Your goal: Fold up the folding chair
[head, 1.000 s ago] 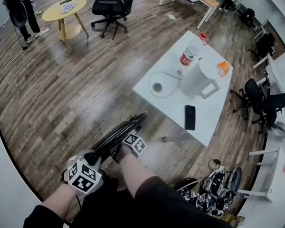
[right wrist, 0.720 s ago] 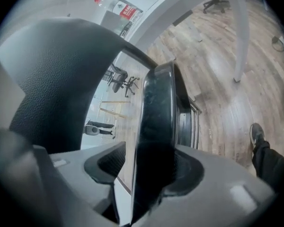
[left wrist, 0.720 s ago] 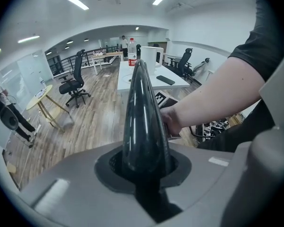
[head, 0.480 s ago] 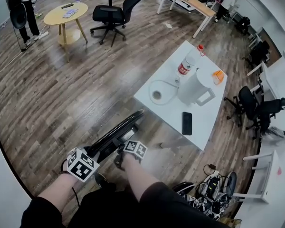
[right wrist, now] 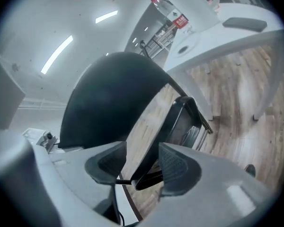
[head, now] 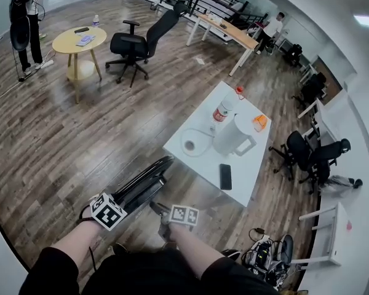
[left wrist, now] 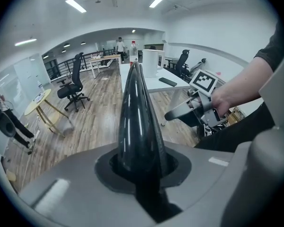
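Folding chair – looks folded flat, stood on edge on wood floor, just beside white worktop | L gripper – I see fingers clamped on chair's top edge | R gripper – fingers apart, just been opening, gripping nothing, chair frame showing past gap

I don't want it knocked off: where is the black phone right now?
In the head view, right of centre, the phone lies flat at the near end of the white table, just below the white kettle, right of the folding chair.
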Tool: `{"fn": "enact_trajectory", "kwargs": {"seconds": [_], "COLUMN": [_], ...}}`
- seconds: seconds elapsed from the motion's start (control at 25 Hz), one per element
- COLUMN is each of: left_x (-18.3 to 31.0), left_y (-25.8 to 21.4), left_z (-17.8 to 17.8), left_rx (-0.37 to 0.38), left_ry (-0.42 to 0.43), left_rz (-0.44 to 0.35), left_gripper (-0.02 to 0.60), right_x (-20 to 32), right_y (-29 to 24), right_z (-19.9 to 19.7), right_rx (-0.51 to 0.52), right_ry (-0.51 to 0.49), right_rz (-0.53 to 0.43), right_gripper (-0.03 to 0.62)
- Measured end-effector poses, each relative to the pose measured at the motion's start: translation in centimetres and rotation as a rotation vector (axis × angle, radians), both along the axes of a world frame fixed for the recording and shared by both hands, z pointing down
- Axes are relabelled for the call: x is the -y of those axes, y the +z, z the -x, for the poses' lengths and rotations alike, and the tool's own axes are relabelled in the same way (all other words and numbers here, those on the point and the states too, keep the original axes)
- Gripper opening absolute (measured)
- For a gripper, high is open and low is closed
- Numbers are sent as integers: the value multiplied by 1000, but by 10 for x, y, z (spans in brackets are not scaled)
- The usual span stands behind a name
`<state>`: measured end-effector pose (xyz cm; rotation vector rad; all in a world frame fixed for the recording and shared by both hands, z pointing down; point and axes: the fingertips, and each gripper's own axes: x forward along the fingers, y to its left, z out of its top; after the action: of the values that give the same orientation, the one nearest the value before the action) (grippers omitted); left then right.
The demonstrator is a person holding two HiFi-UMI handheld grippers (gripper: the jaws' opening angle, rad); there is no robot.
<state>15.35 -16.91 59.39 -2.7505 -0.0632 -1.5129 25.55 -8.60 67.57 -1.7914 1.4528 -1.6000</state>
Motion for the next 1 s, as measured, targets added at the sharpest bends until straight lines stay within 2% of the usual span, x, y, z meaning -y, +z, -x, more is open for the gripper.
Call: {"fn": "enact_trajectory", "kwargs": {"seconds": [0.32, 0.52, 0.68, 0.8, 1.0], "left_x": [4, 15, 24, 31, 32], "left_y": [2, 1, 1, 1, 3], "left_z": [-4, -6, -4, 0, 6], "left_rx": [-12, -15, -15, -14, -1], "left_ry": [24, 9, 13, 10, 8], "left_rz": [-10, -4, 5, 11, 45], "left_gripper": [74, 72, 74, 74, 74], "right_x": [-14, -7, 15, 38, 64], "right_y": [-50, -70, -95, -122, -148], "right_z": [-12, -28, -38, -40, -52], "right_rx": [-112, -183, -262, -343, -588], "right_ry": [-23, -103, -218, -348, -614], "right_rz": [-83, -108, -154, -219, -300], "right_gripper": [202, 204, 202, 202, 204]}}
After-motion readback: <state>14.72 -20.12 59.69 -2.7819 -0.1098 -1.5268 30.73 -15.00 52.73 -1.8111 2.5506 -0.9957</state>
